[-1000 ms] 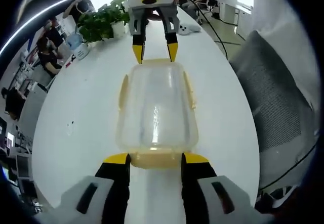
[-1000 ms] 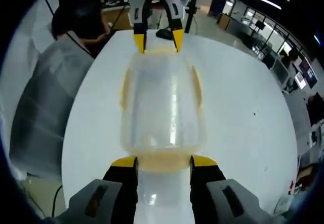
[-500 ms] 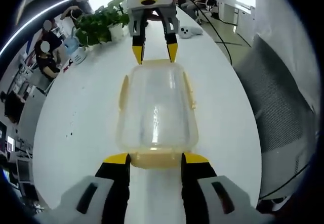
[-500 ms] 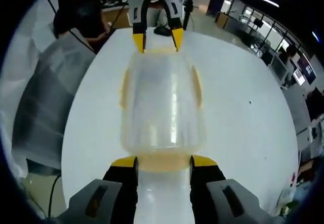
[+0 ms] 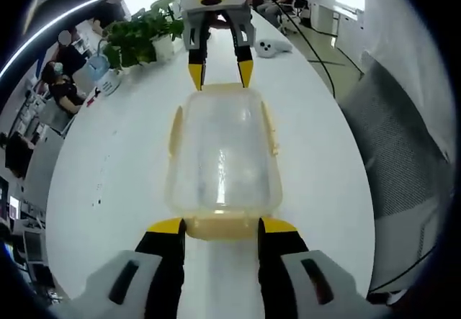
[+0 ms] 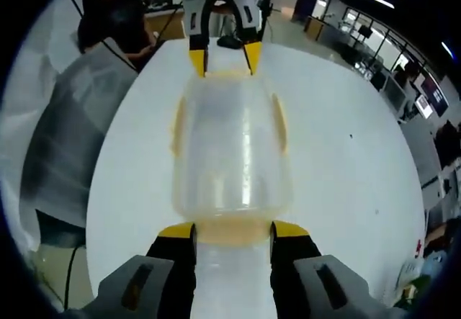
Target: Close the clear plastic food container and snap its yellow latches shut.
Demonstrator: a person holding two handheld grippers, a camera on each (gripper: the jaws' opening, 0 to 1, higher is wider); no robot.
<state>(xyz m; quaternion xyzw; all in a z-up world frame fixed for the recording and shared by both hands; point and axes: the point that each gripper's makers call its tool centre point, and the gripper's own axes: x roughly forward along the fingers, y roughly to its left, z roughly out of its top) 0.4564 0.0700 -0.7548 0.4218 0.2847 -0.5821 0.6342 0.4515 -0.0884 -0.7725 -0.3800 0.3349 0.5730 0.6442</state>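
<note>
In the left gripper view, the left claw [image 5: 222, 227] points level along the white bench [image 5: 115, 153], its yellow-tipped jaws spread to either side of the near end latch [image 5: 220, 227] of the clear plastic food container [image 5: 222, 157], which lies lengthwise straight ahead. Yellow side latches [image 5: 175, 128] line its long edges. At the container's far end the right claw [image 5: 220, 74] faces back, jaws apart, tips at the far edge. Beyond it to the left stands a potted plant [image 5: 137, 34].

In the right gripper view, the right claw [image 6: 233, 231] is likewise held level, jaws spread astride the container's [image 6: 230, 146] near yellow end. The left claw [image 6: 223, 60] sits opposite, open, at the far rim. A chair [image 6: 68, 139] stands left of the bench [image 6: 346, 160].
</note>
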